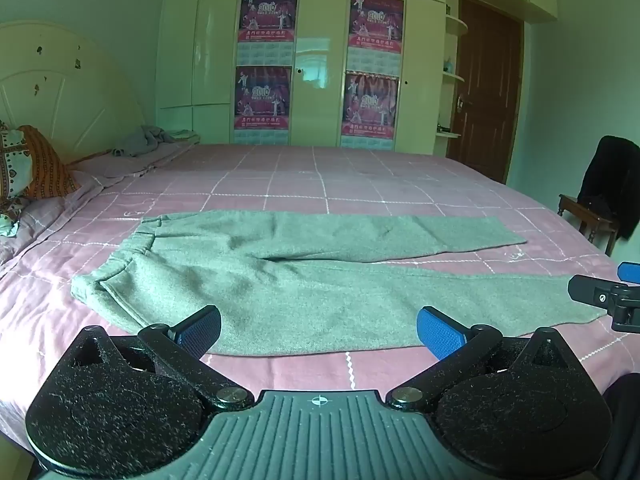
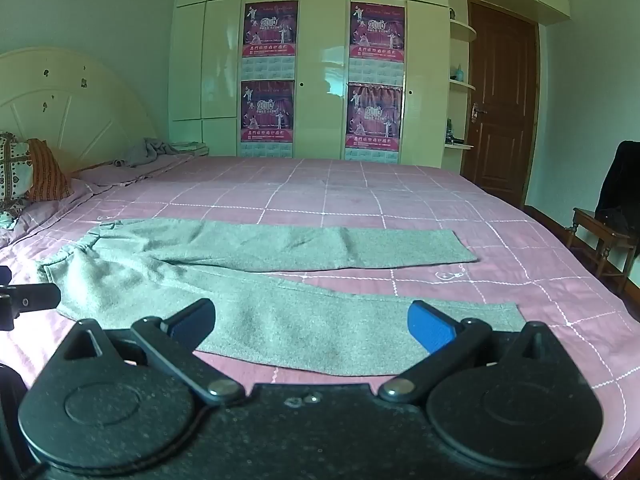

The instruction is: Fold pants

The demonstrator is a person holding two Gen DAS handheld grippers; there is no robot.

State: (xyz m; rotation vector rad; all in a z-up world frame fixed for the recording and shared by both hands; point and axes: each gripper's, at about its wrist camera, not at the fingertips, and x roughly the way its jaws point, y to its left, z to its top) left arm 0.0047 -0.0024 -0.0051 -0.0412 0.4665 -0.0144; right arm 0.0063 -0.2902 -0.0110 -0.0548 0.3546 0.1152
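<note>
Grey pants (image 1: 288,280) — spread flat, frame centre, on pink bed (image 1: 360,184). Left gripper (image 1: 319,330), right gripper (image 2: 310,322) — fingers apart, empty. Advice: pinch near leg's edge at both ends, lift evenly.

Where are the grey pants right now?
The grey pants lie flat on the pink bed, waistband toward the headboard on the left, legs stretching right, just ahead of both open grippers.

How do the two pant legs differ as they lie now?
The far leg lies straight across the bed; the near leg angles away from it, opening a gap toward the cuffs. The near leg's cuff reaches further right than the far leg's. Both lie flat, grey, unfolded, ungripped.
</note>
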